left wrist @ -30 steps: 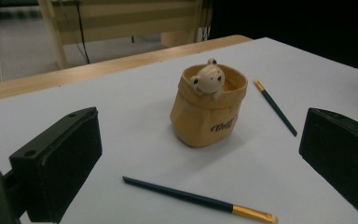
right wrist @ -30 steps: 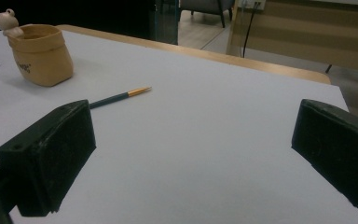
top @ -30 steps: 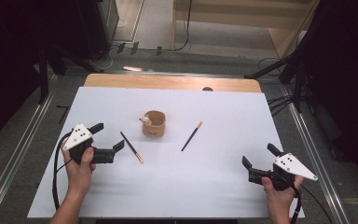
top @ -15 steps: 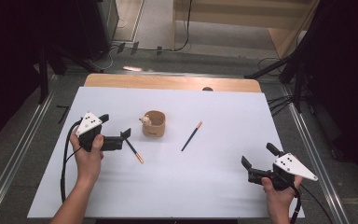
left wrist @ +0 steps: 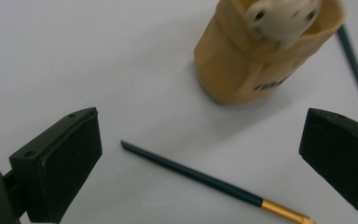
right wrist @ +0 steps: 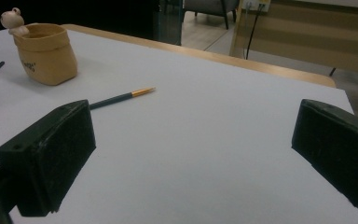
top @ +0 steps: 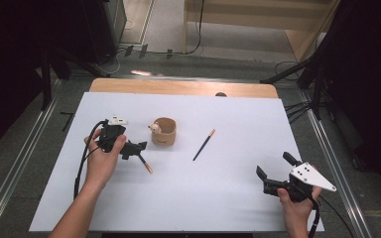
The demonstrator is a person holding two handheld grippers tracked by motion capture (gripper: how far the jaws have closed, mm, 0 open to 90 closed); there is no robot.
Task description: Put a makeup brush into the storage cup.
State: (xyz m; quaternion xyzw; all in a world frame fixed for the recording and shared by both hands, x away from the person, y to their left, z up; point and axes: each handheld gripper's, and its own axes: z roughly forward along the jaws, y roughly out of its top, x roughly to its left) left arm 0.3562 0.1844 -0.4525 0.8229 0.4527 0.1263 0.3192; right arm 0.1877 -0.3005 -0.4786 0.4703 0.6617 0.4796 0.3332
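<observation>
Pot mid-table; one pencil just left-front of pot, second pencil right of pot.

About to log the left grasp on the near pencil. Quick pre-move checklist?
1. Left hand-held gripper open: ok, jaws stand wide apart.
2. Near pencil between the jaws: ok, it lies flat on the table, crossing the gap at a slant.
3. Pencil free of the holder: ok, a clear strip of table separates them.
4. Jaws down at pencil level: cannot tell, height above the table is unclear.
5. Holder upright: ok, it stands with the small figure at its rim.
6. Right hand-held gripper out of the way: ok, open at the table's near right corner, far from the second pencil.
</observation>
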